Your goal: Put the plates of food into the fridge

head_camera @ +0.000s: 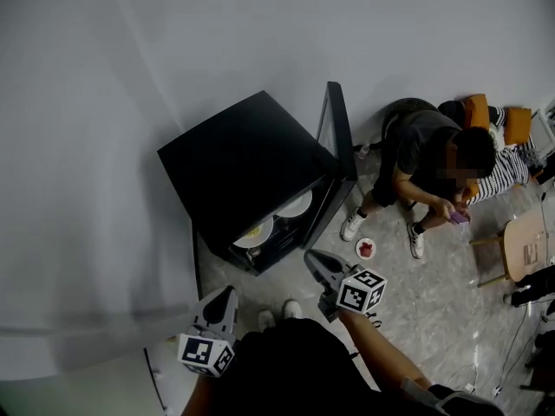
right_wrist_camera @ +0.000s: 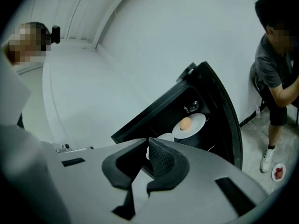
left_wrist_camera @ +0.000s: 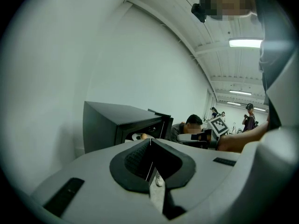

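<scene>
A black mini fridge point(head_camera: 247, 167) stands on the floor against the wall with its door point(head_camera: 336, 133) swung open. Two white plates lie inside: one point(head_camera: 296, 204) deeper in, one with yellowish food point(head_camera: 254, 232) nearer the front. In the right gripper view a plate with a round orange piece point(right_wrist_camera: 189, 124) shows inside, and a second plate point(right_wrist_camera: 164, 137) is partly hidden behind the jaws. A third small plate with red food point(head_camera: 366, 249) lies on the floor right of the fridge. My right gripper point(head_camera: 314, 263) hovers before the opening, shut and empty. My left gripper point(head_camera: 221, 299) is lower left, shut, holding nothing.
A person point(head_camera: 425, 159) sits on the floor right of the fridge door, feet close to the floor plate. A light wooden chair point(head_camera: 523, 245) stands at the far right. My own shoes point(head_camera: 279, 313) are just in front of the fridge. A pale wall point(head_camera: 87, 146) runs behind and left.
</scene>
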{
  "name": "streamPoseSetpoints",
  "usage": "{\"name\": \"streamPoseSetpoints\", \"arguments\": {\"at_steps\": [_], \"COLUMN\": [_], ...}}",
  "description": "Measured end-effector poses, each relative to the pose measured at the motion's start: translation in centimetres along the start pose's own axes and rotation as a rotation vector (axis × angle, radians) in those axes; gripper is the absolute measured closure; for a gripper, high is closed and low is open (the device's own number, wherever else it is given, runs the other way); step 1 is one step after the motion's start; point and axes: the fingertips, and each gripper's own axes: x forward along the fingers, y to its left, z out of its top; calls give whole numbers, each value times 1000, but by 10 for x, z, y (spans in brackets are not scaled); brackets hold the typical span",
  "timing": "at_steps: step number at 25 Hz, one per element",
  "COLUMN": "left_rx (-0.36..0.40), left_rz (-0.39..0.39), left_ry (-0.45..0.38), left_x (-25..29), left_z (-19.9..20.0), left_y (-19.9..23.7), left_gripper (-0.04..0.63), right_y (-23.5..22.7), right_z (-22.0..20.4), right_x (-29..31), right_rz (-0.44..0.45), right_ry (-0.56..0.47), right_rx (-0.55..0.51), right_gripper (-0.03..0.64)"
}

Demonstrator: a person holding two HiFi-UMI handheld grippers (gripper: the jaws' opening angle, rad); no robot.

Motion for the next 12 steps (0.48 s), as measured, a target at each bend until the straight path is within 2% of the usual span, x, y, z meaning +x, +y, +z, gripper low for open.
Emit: {"name": "streamPoseSetpoints", "arguments": {"at_steps": [7,12], "left_rx": [-12,-13], "left_rz": [-4,-15], "left_ry": [-11,-19], "left_x": [-2,-5], "left_z": [-8,-10], "left_y": [-5,-9], "left_gripper": [571,572], "right_y": [42,66], "right_z": [6,13], "right_x": [-14,-24], "right_rz": [55,76], "right_ry": [-30,-72], "right_rx": [-163,-232], "right_gripper": [583,583]}}
